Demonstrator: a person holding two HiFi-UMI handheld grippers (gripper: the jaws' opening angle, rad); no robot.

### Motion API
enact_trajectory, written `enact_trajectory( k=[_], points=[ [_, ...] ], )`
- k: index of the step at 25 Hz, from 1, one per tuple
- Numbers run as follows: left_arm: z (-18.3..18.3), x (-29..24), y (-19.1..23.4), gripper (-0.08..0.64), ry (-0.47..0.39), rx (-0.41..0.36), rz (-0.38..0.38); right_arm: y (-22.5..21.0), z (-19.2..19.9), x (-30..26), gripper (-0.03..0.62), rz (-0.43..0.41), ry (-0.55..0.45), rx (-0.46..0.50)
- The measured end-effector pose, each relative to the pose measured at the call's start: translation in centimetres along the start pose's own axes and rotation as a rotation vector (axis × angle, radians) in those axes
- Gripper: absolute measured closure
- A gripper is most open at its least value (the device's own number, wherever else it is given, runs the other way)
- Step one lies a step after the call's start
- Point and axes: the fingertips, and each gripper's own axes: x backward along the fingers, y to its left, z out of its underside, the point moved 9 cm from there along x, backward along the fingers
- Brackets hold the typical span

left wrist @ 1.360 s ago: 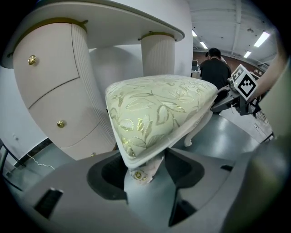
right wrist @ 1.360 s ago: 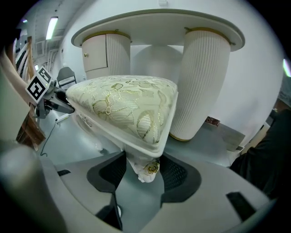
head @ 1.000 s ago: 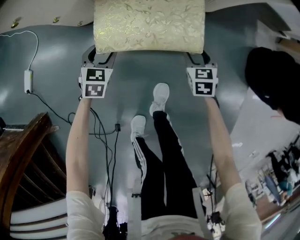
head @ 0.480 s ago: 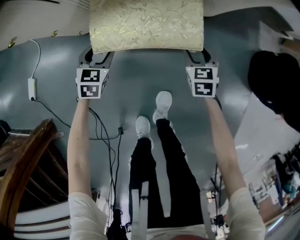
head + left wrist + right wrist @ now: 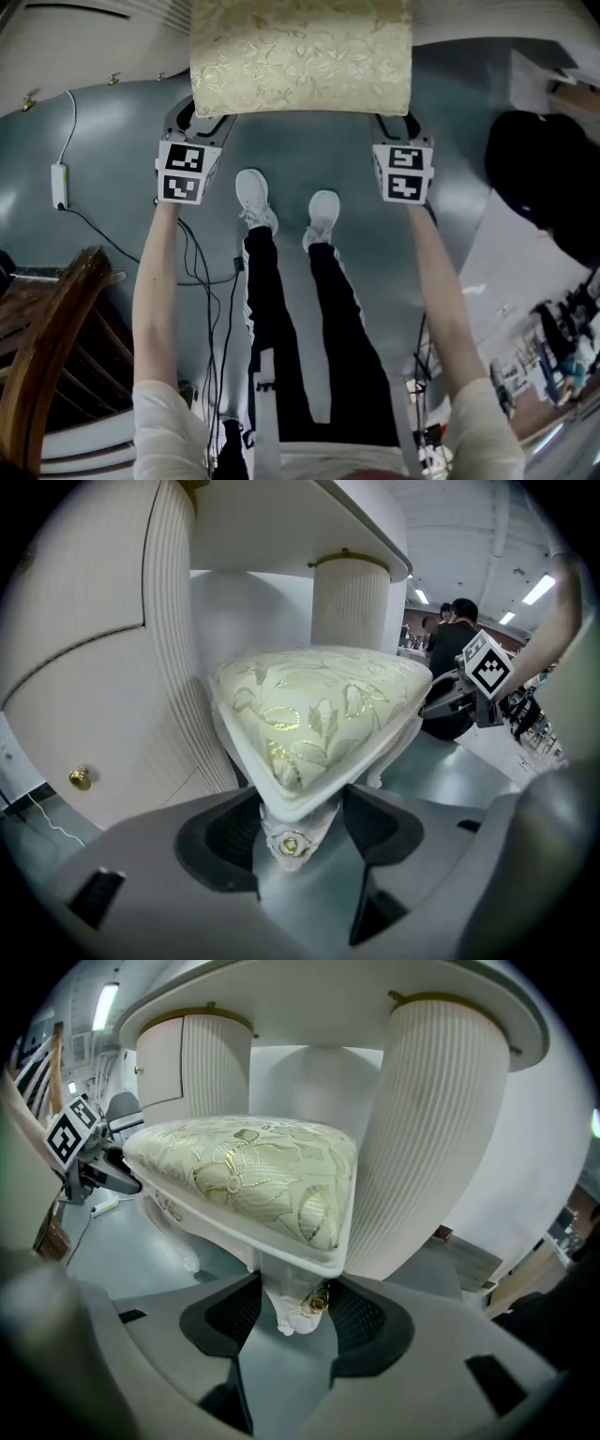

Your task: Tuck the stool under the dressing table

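The stool point(image 5: 300, 56) runs off the top of the head view, its legs hidden under its cushion. Only a strip of the dressing table point(image 5: 94, 42) shows there. The wooden chair point(image 5: 52, 314) is cut off at near left.

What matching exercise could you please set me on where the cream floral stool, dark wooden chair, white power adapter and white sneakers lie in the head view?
1. cream floral stool
2. dark wooden chair
3. white power adapter
4. white sneakers

A. lower left corner
B. centre, on grey floor
C. top centre
D. left edge, mid-height

Pairs: 1-C, 2-A, 3-D, 4-B.
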Motion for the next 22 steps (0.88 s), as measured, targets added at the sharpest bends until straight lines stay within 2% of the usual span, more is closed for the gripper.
enact_trajectory(
  k=[6, 10, 13, 17, 22],
  points=[
    [0.0, -0.3, -0.4, 0.295, -0.029, -0.043, -0.071, 0.9, 0.9, 0.7, 0.373, 0.064, -0.039, -0.051],
    [1.5, 1.2, -3.2, 0.295, -0.038, -0.061, -0.082, 1.7, 4.3, 3.2, 0.373, 0.076, -0.065, -0.060],
    [1.9, 1.3, -4.3, 0.296, -0.057, -0.051, -0.094, 0.9, 4.8, 3.3, 0.373, 0.081, -0.062, -0.046],
    [1.9, 1.0, -3.5, 0.295, -0.060, -0.059, -0.083, 0.6, 4.7, 2.5, 0.373, 0.087, -0.066, -0.026],
    [0.7, 0.3, -1.3, 0.295, -0.034, -0.082, -0.078, 1.8, 3.2, 2.3, 0.376, 0.075, -0.060, -0.059]
  ],
)
